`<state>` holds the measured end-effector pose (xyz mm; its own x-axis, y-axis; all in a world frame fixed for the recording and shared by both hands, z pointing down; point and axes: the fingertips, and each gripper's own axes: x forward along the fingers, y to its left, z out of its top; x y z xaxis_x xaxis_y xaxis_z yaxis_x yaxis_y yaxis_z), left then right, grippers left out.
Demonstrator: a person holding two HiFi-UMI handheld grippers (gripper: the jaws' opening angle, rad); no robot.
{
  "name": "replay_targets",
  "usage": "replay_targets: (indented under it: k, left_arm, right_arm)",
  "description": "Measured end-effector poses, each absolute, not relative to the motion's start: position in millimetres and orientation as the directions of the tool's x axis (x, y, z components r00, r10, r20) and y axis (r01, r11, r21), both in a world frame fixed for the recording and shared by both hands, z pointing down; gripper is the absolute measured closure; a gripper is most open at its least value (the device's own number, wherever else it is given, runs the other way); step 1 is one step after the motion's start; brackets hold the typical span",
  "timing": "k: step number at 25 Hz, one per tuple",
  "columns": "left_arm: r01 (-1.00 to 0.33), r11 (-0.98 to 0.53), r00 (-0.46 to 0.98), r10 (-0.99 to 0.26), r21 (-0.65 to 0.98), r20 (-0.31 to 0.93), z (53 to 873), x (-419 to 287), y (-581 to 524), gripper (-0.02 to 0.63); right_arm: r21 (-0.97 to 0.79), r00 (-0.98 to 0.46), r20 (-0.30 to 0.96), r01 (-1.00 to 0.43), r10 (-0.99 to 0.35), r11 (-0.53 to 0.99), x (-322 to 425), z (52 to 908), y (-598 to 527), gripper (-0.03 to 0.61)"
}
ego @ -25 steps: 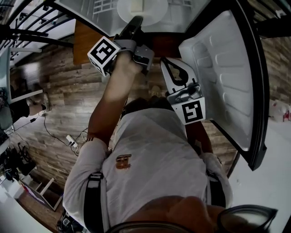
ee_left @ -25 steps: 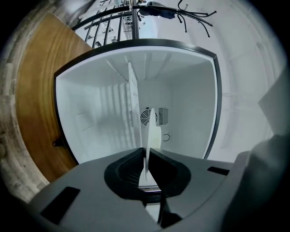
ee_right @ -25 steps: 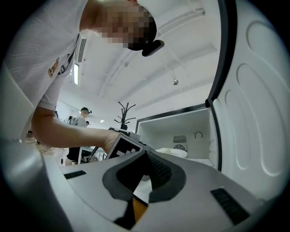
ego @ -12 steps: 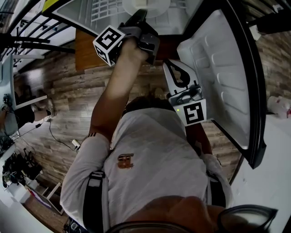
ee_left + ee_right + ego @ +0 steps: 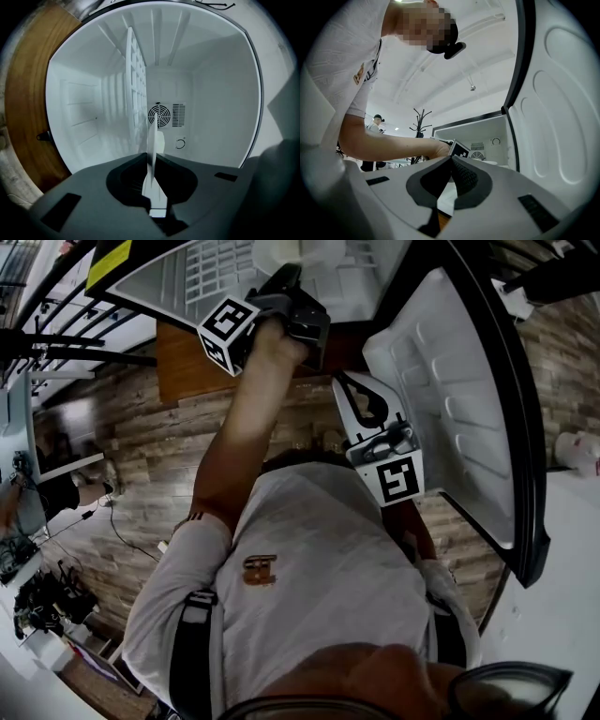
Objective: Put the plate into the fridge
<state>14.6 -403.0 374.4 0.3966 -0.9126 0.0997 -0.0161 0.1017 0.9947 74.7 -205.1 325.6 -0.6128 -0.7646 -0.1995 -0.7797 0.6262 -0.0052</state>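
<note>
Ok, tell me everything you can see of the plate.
The plate is white, thin and plain, seen edge-on in the left gripper view. The left gripper is shut on its near rim. It lies parallel to the wire shelf, reaching into the open fridge; contact with the shelf is unclear.

Wood-plank floor (image 5: 131, 446) spreads out below, with a cable (image 5: 120, 524) trailing across it at left. Black rails (image 5: 66, 338) run top-left. Far back, a coat stand (image 5: 420, 121) rises beside a capped person (image 5: 375, 122).
</note>
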Motion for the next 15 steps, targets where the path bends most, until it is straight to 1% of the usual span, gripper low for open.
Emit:
replay_targets:
  k: [4, 10, 11, 15]
  left_arm:
    - [-0.031, 0.122, 0.396, -0.910, 0.992, 0.125, 379.0, 14.6, -412.3, 0.583]
    - [-0.055, 0.131, 0.390, -0.910, 0.990, 0.142, 373.5, 12.1, -420.0, 0.562]
    - [-0.058, 0.130, 0.391, -0.909, 0.990, 0.142, 372.0, 11.9, -420.6, 0.547]
    - [-0.071, 0.119, 0.428, -0.893, 0.990, 0.138, 365.3, 16.3, -420.3, 0.442]
  right_arm:
    - [-0.010, -0.611, -0.208, -0.780, -0.764, 0.626, 72.0, 324.6, -210.5, 0.546]
    - [-0.017, -0.611, -0.213, -0.778, -0.762, 0.629, 68.6, 321.8, -214.4, 0.546]
    - [-0.023, -0.611, -0.214, -0.777, -0.762, 0.629, 68.6, 321.6, -214.7, 0.546]
    - [-0.038, -0.610, -0.217, -0.775, -0.762, 0.631, 69.1, 323.2, -214.8, 0.546]
